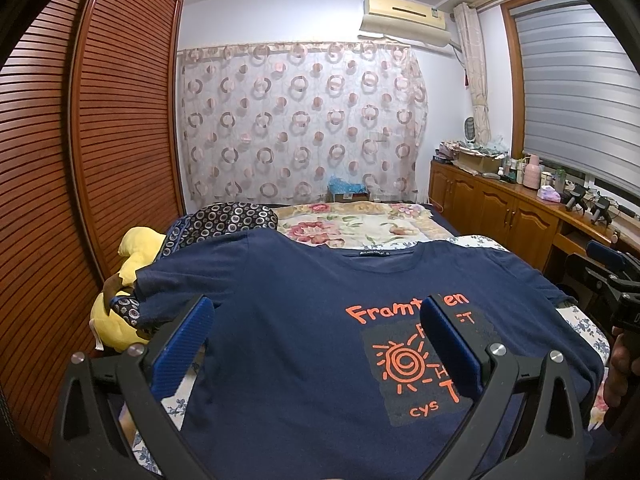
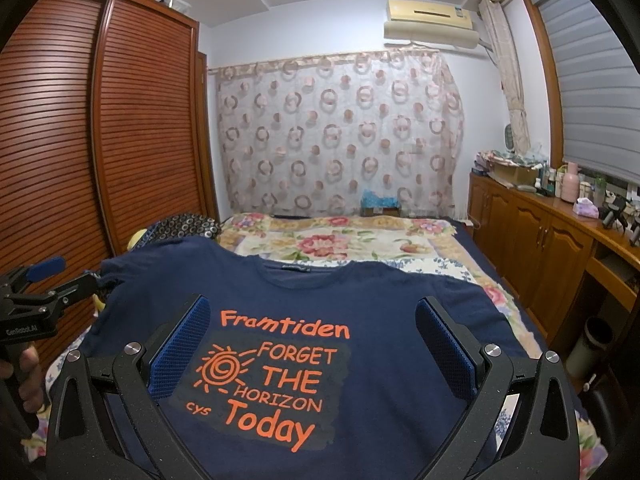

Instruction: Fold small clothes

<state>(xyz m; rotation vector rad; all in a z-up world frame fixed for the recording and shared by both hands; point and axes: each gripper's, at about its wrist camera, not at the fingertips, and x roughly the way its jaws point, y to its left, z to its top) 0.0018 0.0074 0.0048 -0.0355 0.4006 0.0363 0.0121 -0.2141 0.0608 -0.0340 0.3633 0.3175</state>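
A navy T-shirt (image 1: 304, 320) with an orange sun print lies spread flat, front up, on the bed, collar toward the far end. My left gripper (image 1: 316, 320) hovers open over the shirt's left half, nothing between its blue pads. In the right wrist view the same T-shirt (image 2: 380, 320) fills the foreground, and my right gripper (image 2: 312, 324) stands open above the printed chest. Each view catches the other gripper at its edge: the right one (image 1: 608, 272) on the right, the left one (image 2: 40, 280) on the left, held by a hand.
The bed (image 1: 360, 224) carries a floral blanket beyond the shirt. A yellow plush toy (image 1: 120, 320) and a patterned pillow (image 1: 232, 216) lie at the left by the slatted wardrobe (image 1: 80, 140). Wooden cabinets (image 2: 540, 248) with bottles run along the right.
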